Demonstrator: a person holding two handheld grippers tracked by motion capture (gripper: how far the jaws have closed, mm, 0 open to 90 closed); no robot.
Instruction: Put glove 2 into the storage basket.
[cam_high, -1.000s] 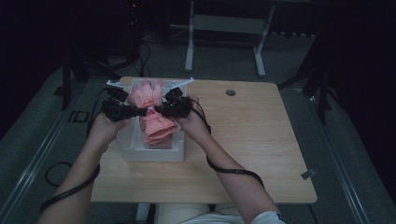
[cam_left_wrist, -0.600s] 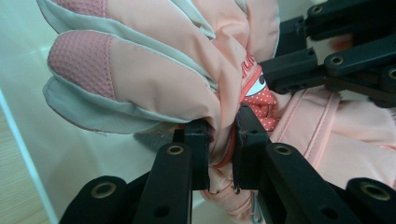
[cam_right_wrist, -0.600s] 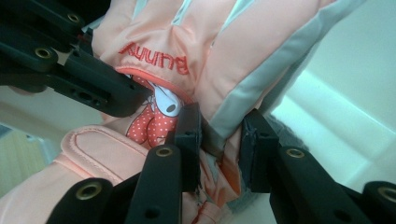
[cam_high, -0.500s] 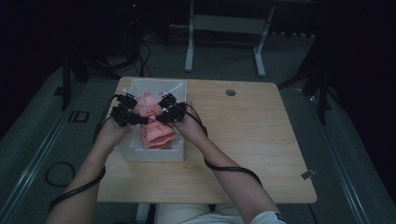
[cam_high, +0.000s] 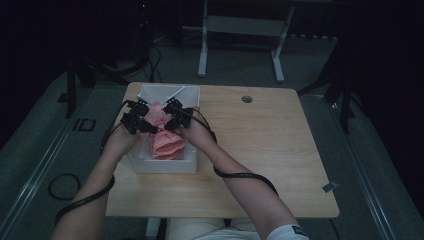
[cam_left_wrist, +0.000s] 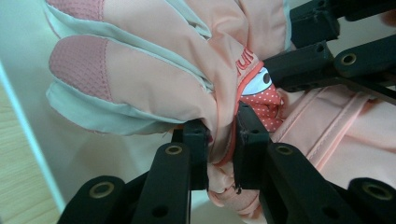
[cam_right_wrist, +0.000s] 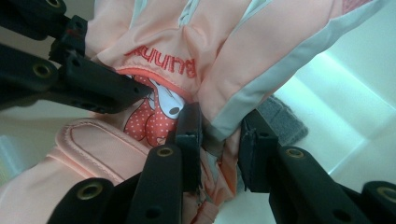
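Over the white plastic bin (cam_high: 165, 162), my left gripper (cam_left_wrist: 219, 144) and right gripper (cam_right_wrist: 217, 140) each pinch a fold of the soft, light, padded pink ski glove (cam_high: 162, 131), best held by its firmer seamed edges.

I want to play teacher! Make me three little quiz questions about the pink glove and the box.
1. True or false: the left hand-held gripper is shut on the pink glove.
2. Where are the glove's fingers in the high view?
A. on the bare wooden table
B. over the white box
C. on the floor
3. Fill in: the right hand-held gripper pinches the glove's ____ edge.

Key: 1 true; 2 B; 3 side, by the pale grey trim.
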